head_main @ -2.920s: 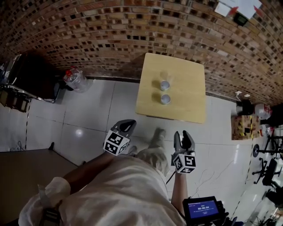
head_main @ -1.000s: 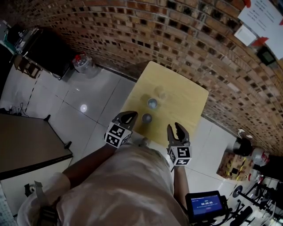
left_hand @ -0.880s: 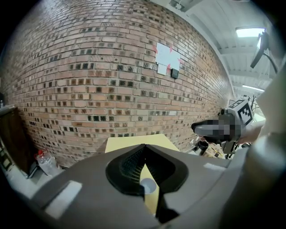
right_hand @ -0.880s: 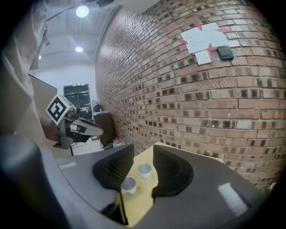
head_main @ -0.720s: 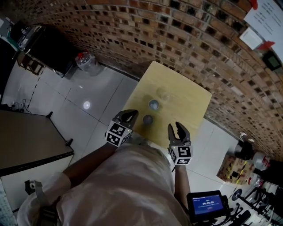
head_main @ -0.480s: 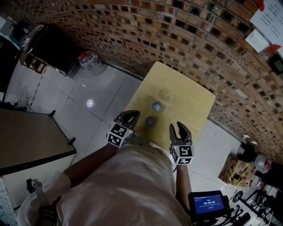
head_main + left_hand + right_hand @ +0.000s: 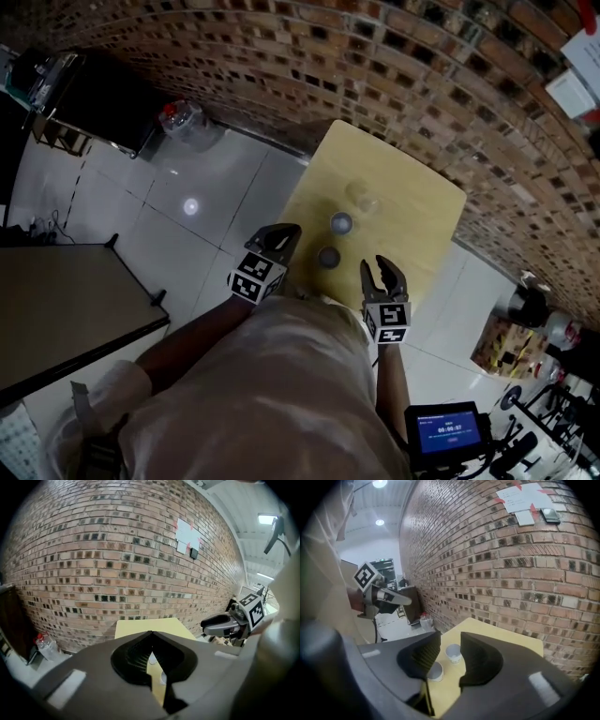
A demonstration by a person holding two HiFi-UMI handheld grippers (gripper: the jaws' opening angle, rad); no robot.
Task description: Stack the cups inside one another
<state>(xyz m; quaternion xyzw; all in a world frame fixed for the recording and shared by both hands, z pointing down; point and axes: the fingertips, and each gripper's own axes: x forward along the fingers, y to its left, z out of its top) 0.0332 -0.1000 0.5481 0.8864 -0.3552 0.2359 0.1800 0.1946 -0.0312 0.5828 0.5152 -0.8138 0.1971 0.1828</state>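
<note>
Head view, cups: the near cup (image 7: 328, 257) and the far cup (image 7: 341, 223) are small and pale. They stand upright just beside each other on the yellow worktop (image 7: 412, 220). A faint see-through shape (image 7: 361, 196) behind them may be a third cup; I cannot tell.
Head view, claws: the left claw (image 7: 279, 233) and the right claw (image 7: 380, 266) hang at the worktop's near edge, one on each side of the near cup, touching nothing.
Left gripper view, claw: my left claw (image 7: 151, 633) has its tips pressed together with nothing pinched. The cups show only as pale slivers through the hollow behind the tips.
Right gripper view, claw: my right claw (image 7: 450, 637) is spread and empty. Both cups sit framed between its jaws on the worktop beyond, mouths up.
Handling: I judge the cups light, thin-walled and easy to dent or tip over. I would pinch one softly across the wall just under the rim and lift it straight up.
View differences: only the head view shows the whole layout and the possible third cup. Only the right gripper view shows the cup mouths plainly.
</note>
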